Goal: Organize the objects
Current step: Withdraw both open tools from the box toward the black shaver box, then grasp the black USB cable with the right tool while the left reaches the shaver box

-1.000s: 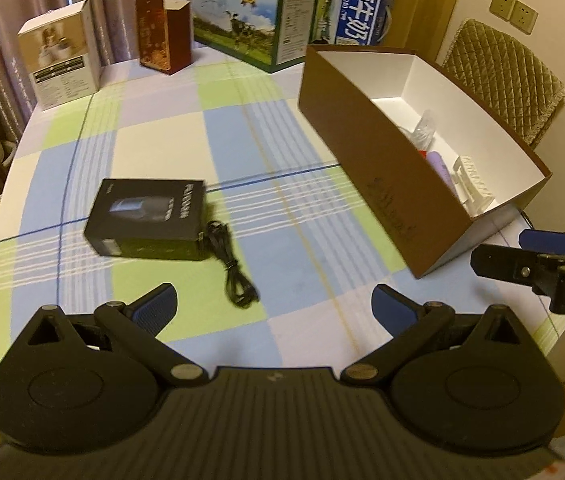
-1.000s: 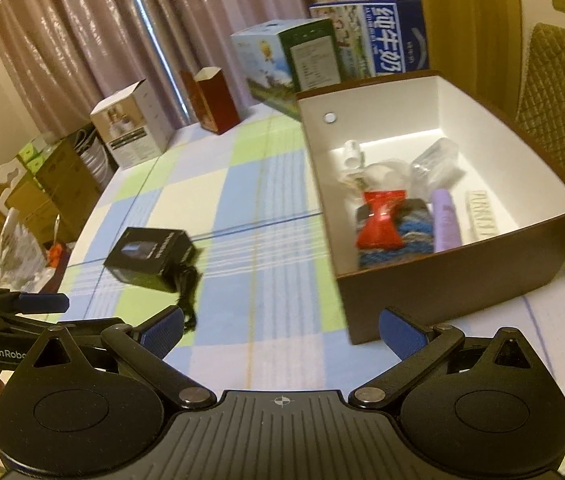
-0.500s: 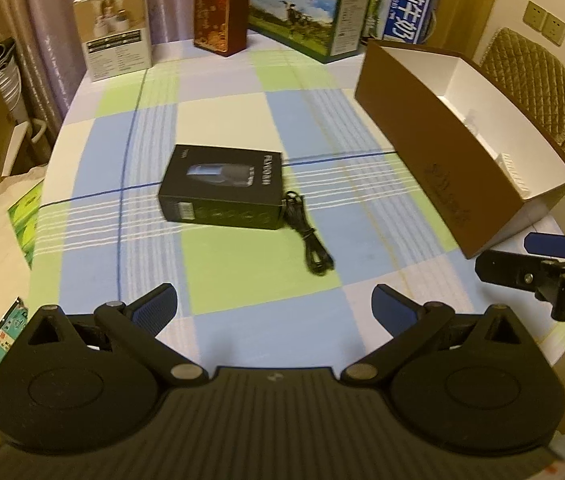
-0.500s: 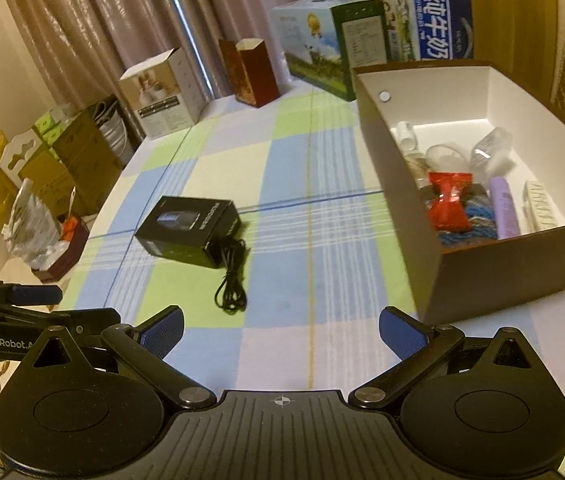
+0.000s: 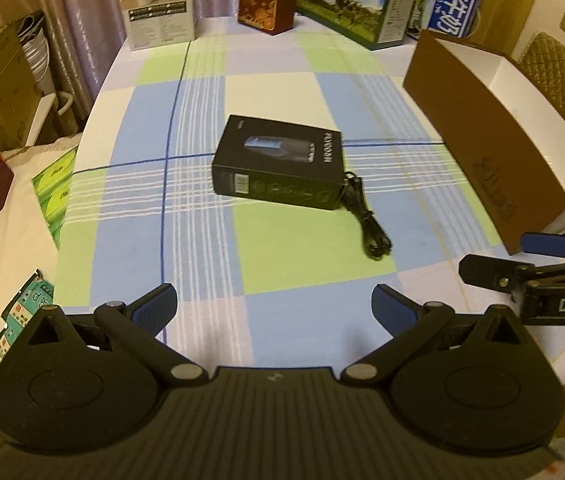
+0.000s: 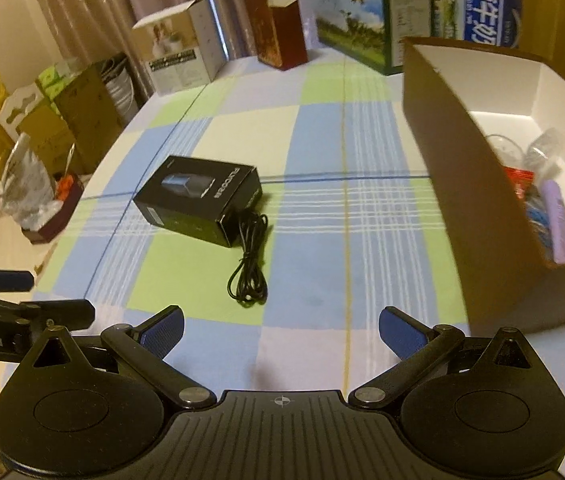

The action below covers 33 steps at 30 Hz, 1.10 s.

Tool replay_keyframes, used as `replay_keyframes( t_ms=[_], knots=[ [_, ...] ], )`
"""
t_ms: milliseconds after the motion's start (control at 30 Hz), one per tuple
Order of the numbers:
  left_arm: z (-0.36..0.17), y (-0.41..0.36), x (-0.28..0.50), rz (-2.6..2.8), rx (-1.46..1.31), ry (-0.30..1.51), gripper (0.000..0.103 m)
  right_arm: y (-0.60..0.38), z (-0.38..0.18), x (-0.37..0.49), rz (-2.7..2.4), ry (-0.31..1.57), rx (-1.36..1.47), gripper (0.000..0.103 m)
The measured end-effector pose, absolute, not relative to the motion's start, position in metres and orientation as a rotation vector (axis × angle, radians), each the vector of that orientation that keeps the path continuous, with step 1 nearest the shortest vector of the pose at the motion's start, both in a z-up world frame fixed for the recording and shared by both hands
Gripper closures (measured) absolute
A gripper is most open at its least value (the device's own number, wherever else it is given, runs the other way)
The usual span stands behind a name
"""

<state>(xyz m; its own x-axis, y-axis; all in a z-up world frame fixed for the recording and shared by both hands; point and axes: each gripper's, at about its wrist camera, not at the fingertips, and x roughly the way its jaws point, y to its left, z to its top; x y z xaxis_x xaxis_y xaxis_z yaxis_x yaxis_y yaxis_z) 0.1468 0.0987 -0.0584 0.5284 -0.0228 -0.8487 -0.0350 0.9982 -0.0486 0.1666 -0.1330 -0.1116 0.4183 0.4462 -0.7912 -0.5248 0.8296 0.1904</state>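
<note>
Lying mid-frame on the checked tablecloth [image 5: 186,216], the black box [image 5: 282,164] touches a coiled black cable [image 5: 366,220]. Left gripper [image 5: 274,312] and right gripper [image 6: 280,330] hover spread, empty; brown bin [image 6: 478,208] at right.

Your small box [image 5: 280,164] lies mid-table on the cloth [image 5: 302,264]; the coiled cable [image 5: 366,220] touches its right end; the open carton [image 5: 494,152] stands well apart to your right; several boxes [image 5: 158,8] line the far edge.
</note>
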Motion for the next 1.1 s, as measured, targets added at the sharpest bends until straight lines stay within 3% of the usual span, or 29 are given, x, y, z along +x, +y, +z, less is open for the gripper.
replay_keyframes(
  t_ms=[233,400,467,733,900,933,967,1100],
  knots=[
    [-0.069,0.111,0.158,0.045,-0.069,1.036,0.001,-0.109,-0.130,0.179,0.614,0.960,-0.146,0.004],
    [-0.077,0.118,0.168,0.069,-0.074,1.054,0.001,-0.095,-0.140,0.193,0.626,0.958,-0.163,0.023],
    [-0.080,0.120,0.172,0.076,-0.076,1.063,0.001,-0.090,-0.145,0.199,0.630,0.962,-0.168,0.034],
    [-0.091,0.124,0.190,0.084,-0.083,1.089,0.001,-0.071,-0.165,0.217,0.657,0.976,-0.196,0.056],
    [-0.093,0.125,0.202,0.085,-0.079,1.096,0.001,-0.064,-0.175,0.225,0.681,0.974,-0.212,0.063],
    [-0.094,0.125,0.204,0.083,-0.078,1.096,0.001,-0.064,-0.176,0.225,0.682,0.961,-0.223,0.070],
    [-0.094,0.124,0.207,0.080,-0.076,1.096,0.001,-0.063,-0.177,0.225,0.678,0.943,-0.254,0.084],
    [-0.093,0.121,0.218,0.067,-0.072,1.093,0.001,-0.070,-0.179,0.236,0.644,0.932,-0.264,0.087]
  ],
)
